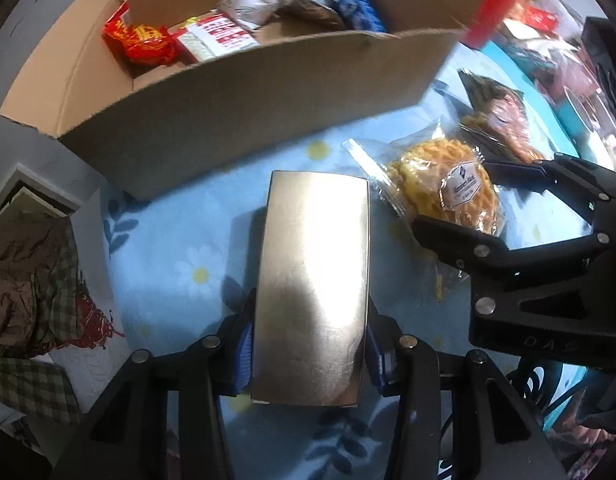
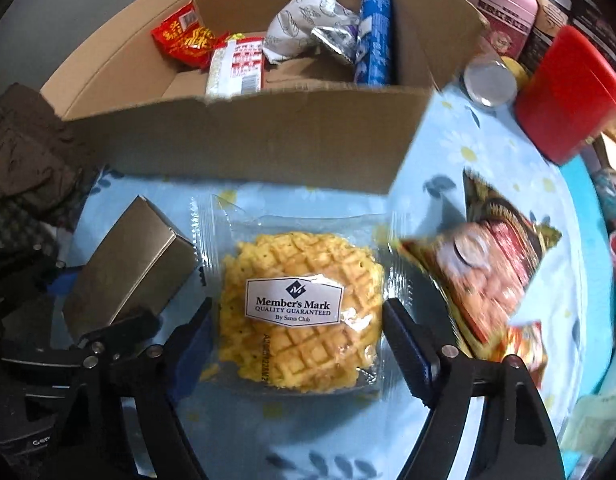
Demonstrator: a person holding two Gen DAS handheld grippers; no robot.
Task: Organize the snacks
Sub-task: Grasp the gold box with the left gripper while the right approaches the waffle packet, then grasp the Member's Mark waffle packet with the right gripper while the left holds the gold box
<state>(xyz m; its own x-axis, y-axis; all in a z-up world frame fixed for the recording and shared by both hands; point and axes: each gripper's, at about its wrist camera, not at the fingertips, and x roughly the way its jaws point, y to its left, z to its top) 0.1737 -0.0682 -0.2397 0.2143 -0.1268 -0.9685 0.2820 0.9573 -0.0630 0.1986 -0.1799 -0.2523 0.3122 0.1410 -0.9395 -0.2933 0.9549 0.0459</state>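
Left wrist: boxed tool [image 1: 308,354] near carton [image 1: 236,120].

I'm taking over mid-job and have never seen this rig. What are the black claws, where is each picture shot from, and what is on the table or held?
There is no robot arm. A person holds a two-finger gripper in each hand, and a fisheye camera on each looks forward along its fingers.

The left wrist view shows the left gripper shut on a silver box. The black claw at its right edge is the right gripper.

In the right wrist view that gripper is open, its fingers either side of a wrapped waffle pastry lying on the flowered blue tablecloth. It is not gripped yet.

Behind stands an open cardboard box already holding snacks. A red and gold snack bag lies right of the pastry, and a red container stands farther back.
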